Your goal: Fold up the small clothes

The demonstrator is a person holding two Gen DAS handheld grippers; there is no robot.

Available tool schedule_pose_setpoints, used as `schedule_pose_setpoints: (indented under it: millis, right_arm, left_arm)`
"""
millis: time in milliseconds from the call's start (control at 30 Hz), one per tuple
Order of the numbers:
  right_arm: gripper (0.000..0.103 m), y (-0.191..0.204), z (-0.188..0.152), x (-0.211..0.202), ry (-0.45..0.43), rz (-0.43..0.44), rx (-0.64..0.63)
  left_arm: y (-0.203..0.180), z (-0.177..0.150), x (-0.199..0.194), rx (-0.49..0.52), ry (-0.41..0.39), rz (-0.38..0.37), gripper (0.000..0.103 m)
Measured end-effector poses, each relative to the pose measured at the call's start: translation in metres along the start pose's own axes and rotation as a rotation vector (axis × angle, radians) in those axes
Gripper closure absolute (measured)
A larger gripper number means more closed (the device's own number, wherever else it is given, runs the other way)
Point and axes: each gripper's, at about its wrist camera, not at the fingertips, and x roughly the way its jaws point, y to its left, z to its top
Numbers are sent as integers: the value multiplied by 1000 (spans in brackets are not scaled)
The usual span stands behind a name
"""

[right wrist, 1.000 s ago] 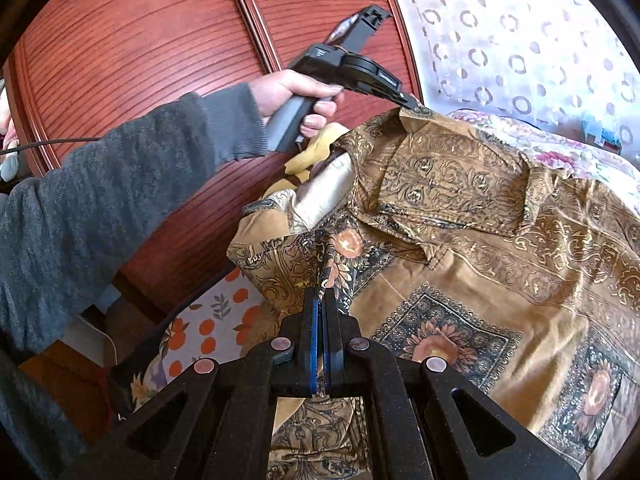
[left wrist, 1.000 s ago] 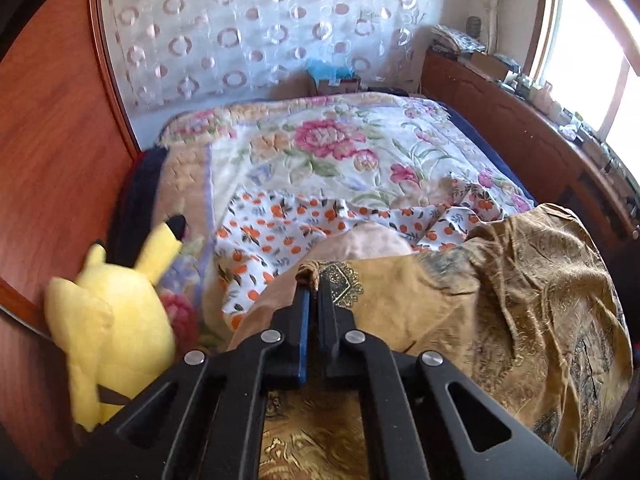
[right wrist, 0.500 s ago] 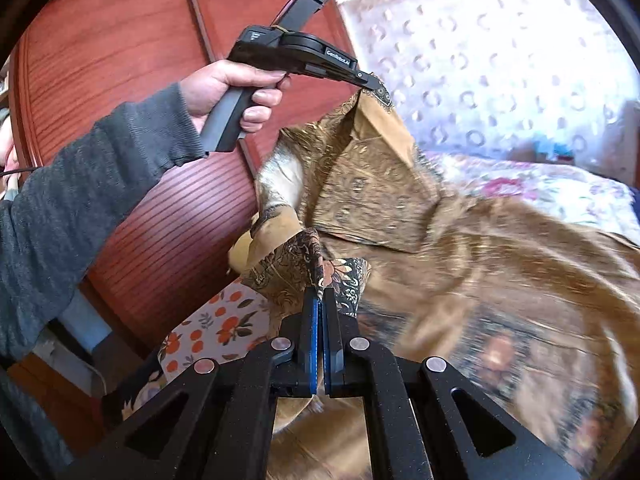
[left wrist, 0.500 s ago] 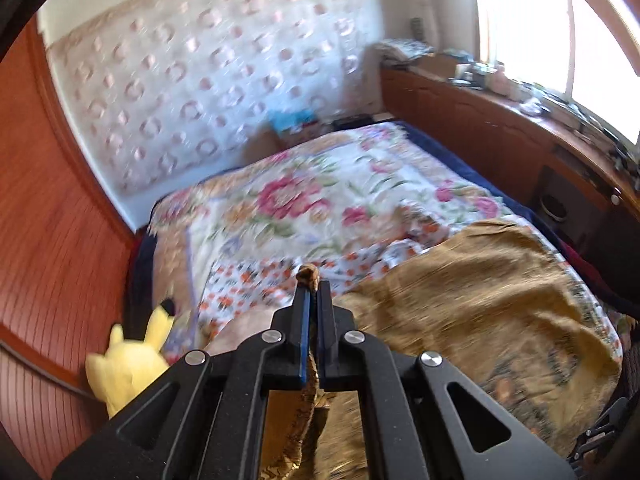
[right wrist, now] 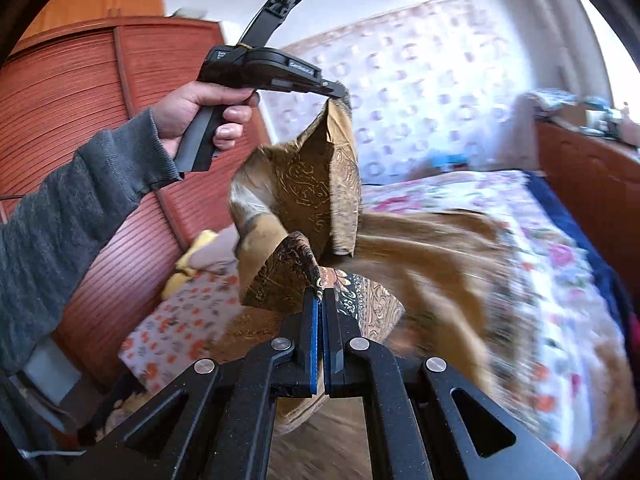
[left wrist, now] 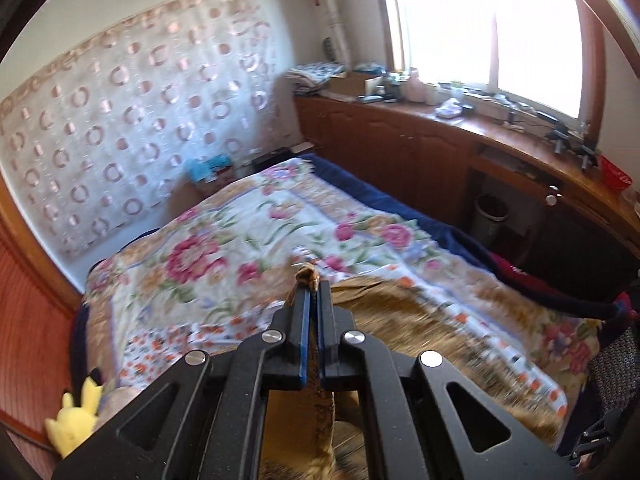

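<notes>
shirt over quilt | plush toy left (bed edge) | cabinets right

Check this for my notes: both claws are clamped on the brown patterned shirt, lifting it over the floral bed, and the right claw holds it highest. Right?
Not quite: the left claw holds the brown patterned shirt highest, as the right wrist view shows. The right claw grips it lower down. Both are clamped, above the floral bed.

Gold-brown paisley shirt lifted at two pinched points, upper part hanging in folds, remainder trailing blurred across the floral bedspread.
</notes>
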Motion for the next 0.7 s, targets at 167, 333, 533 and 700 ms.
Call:
schedule_pose_setpoints:
  millis: [167, 333, 533, 700]
  right_arm:
    - [102, -30, -25, -30, 25, -102, 40]
    - [102, -40, -41, -38, 69, -155, 79]
    - [102, -38, -45, -29, 125, -189, 81]
    - [102, -40, -46, -21, 168, -204, 109]
  left_arm:
    - [-49, 8, 37, 42, 25, -17, 99]
    - [-79, 9, 57, 56, 32, -52, 99]
    - [-90, 5, 50, 83, 21, -78, 58]
    - [-84, 3, 34, 103, -13, -98, 45]
